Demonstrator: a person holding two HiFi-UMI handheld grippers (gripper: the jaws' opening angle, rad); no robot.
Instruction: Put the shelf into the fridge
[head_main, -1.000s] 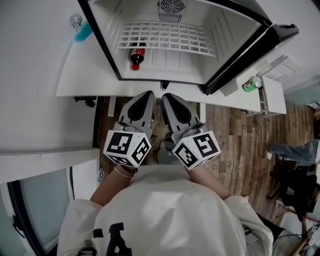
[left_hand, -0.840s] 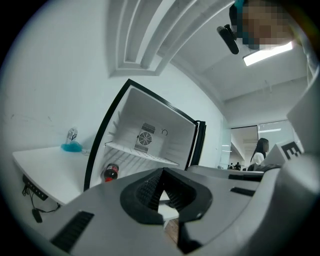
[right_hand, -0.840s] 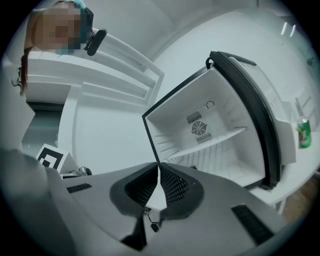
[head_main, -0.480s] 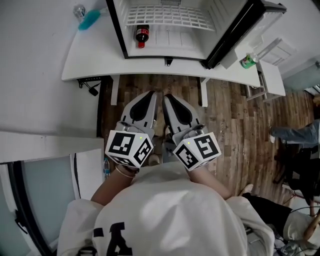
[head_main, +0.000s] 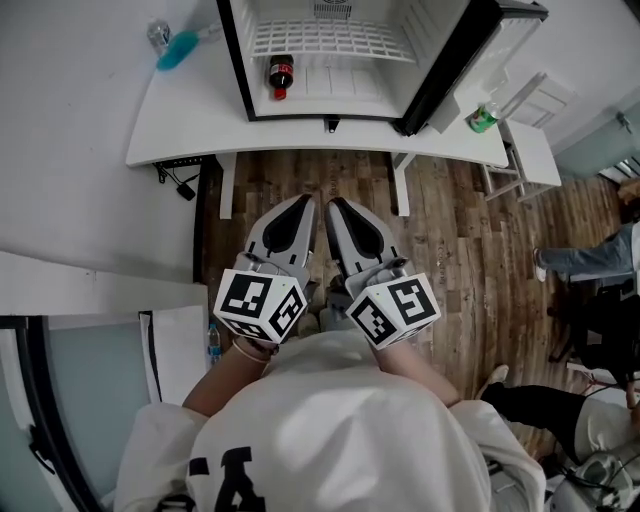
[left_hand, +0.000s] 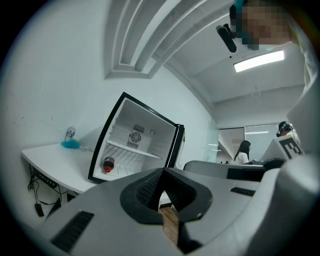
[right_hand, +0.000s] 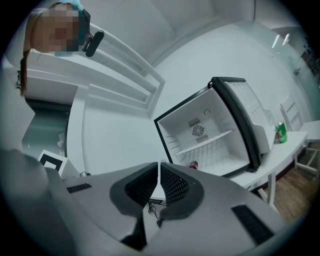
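Both my grippers were closed and empty. The left gripper (head_main: 302, 203) and the right gripper (head_main: 336, 206) had their jaws pressed together with nothing between them. They were side by side in the middle of the frame, over the wooden floor (head_main: 460, 230).

The fridge (head_main: 340, 95) stood straight ahead of them, at the top centre of the frame on the white table (head_main: 190, 120), well apart from both tips — neither hand was clearly nearer. Its door (head_main: 450, 65) was swung open toward the upper right.

The white wire shelf (head_main: 330, 38) lay already inside the fridge, in its upper part, flat, with its long axis going from left to right across the frame. Under it, at the left side of the compartment, was one cola bottle (head_main: 279, 76) — I saw nothing else inside. A green can (head_main: 483, 118) stood by the door; I could not tell if it was in the door rack or on the table.

I judged the task as done, or almost done.
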